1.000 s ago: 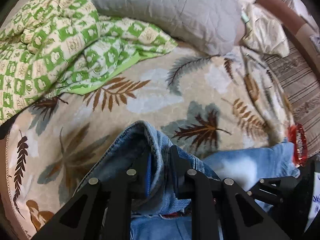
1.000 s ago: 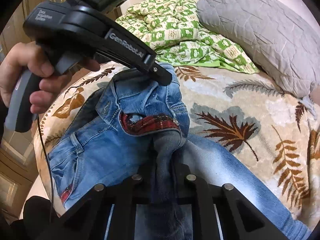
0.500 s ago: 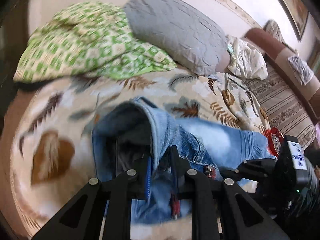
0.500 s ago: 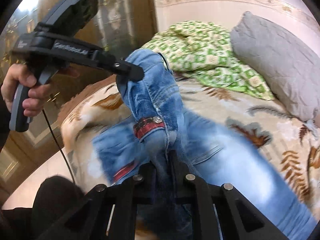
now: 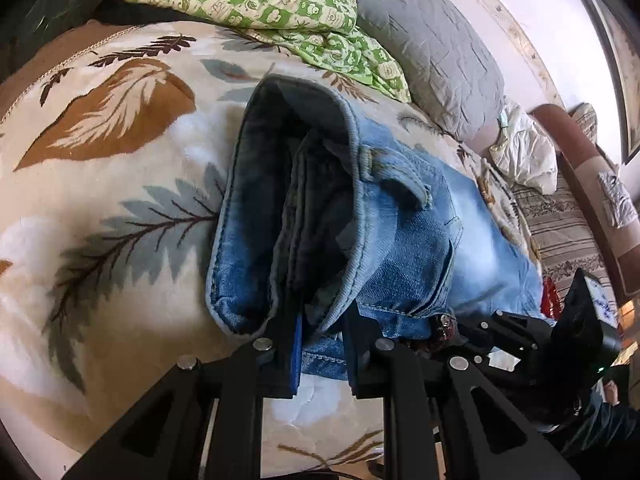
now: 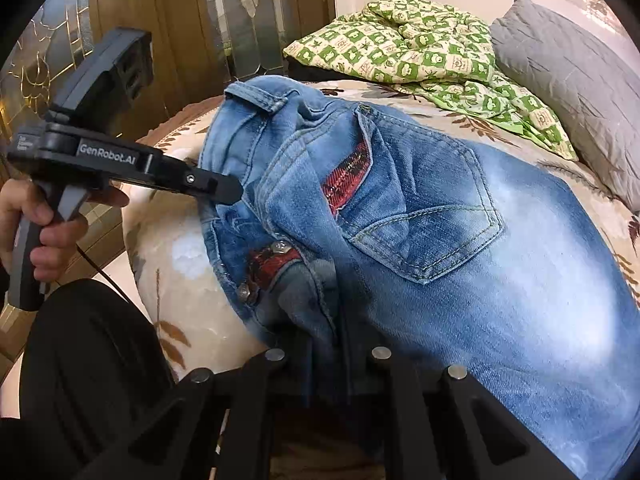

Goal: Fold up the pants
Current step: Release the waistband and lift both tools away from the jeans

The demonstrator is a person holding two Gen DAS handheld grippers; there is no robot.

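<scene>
Lying across the bed (image 5: 100, 208), the jeans (image 6: 460, 240) are seen with the waistband end gathered up near the bed's edge and the legs running away toward the right. A back pocket (image 6: 424, 220) faces up in the right wrist view, and red plaid lining (image 6: 346, 178) shows at the open waist, with a metal button (image 6: 280, 246) below it. In the left wrist view the waistband is held open, so the dark inside of the jeans (image 5: 320, 200) is seen, and a belt loop (image 5: 396, 178) stands on the outer face.

The left gripper (image 5: 320, 332) is closed narrowly on the waistband hem, denim being pinched between its fingers. From the right wrist view the left gripper (image 6: 224, 188) is seen from the side, its tip touching the denim at the waistband, with the hand (image 6: 44, 232) wrapped around its handle. The right gripper (image 6: 326, 344) is likewise closed narrowly on a fold of denim near the fly.

A green checked blanket (image 6: 420, 48) is bunched at the far side of the bed, and a grey pillow (image 6: 572, 92) lies just beside it. A leaf-patterned cover is spread over the bed under the jeans.
</scene>
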